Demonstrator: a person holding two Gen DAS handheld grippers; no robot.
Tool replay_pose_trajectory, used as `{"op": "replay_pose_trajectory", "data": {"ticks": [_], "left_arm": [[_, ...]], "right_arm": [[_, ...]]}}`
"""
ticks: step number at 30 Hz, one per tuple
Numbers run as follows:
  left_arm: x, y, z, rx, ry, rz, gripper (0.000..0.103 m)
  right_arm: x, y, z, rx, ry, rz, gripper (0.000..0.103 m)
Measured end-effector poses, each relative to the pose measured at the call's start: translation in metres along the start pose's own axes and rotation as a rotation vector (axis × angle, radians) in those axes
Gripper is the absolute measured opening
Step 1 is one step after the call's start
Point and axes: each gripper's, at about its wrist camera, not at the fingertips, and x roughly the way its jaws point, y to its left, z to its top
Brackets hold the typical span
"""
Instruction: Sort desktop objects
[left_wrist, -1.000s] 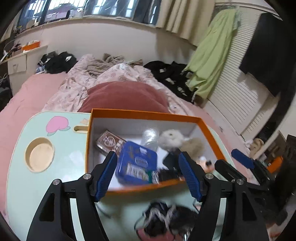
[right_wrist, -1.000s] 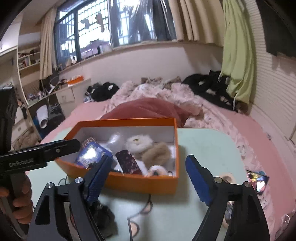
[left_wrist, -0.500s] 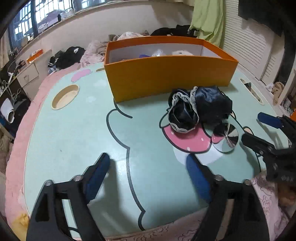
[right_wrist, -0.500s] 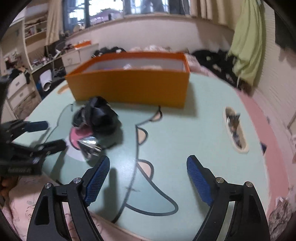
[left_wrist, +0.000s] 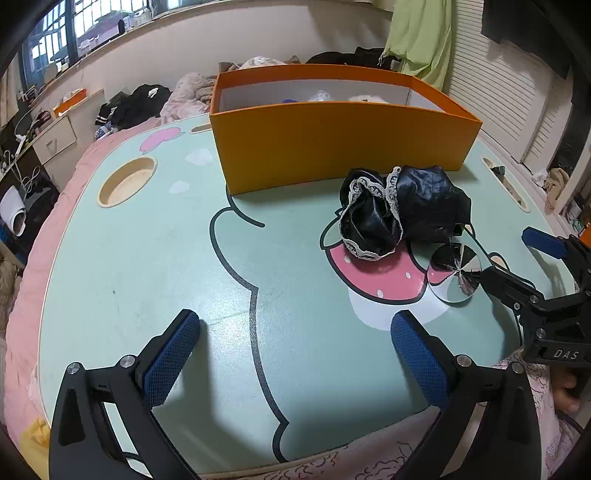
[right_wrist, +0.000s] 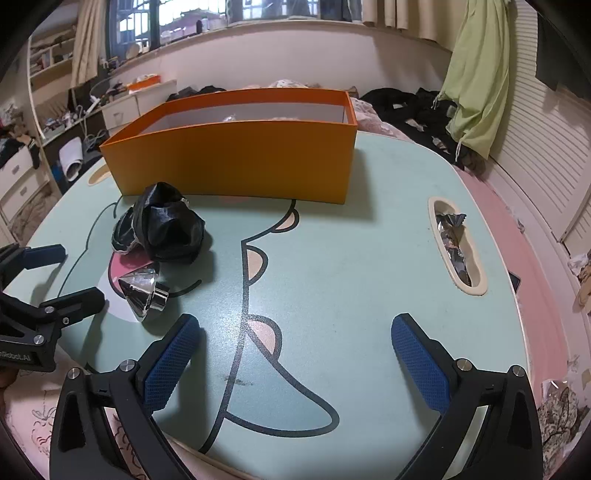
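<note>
**Both tongs spread over the near edge of the lap table**

The left gripper (left_wrist: 295, 354) and right gripper (right_wrist: 295, 354) hang over the mint lap table (left_wrist: 147, 258) at its near edge, jaws opening, nothing between them. A silver cone (right_wrist: 142, 291) lies near the black lace-trimmed cloth (left_wrist: 402, 210) mid-table. The orange box (right_wrist: 236, 162) stands toward the far edge.

Cloth bundle (left_wrist: 402, 210) before box (left_wrist: 332, 147)
</note>
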Motion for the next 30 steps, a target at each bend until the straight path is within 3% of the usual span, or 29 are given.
{"op": "replay_pose_trajectory", "data": {"ticks": [30], "left_arm": [[-0.0002,0.0002,0.0000,0.000,0.000,0.000,0.103]], "right_arm": [[-0.0016,0.0023,0.0012,-0.023,-0.012,0.024,0.103]]}}
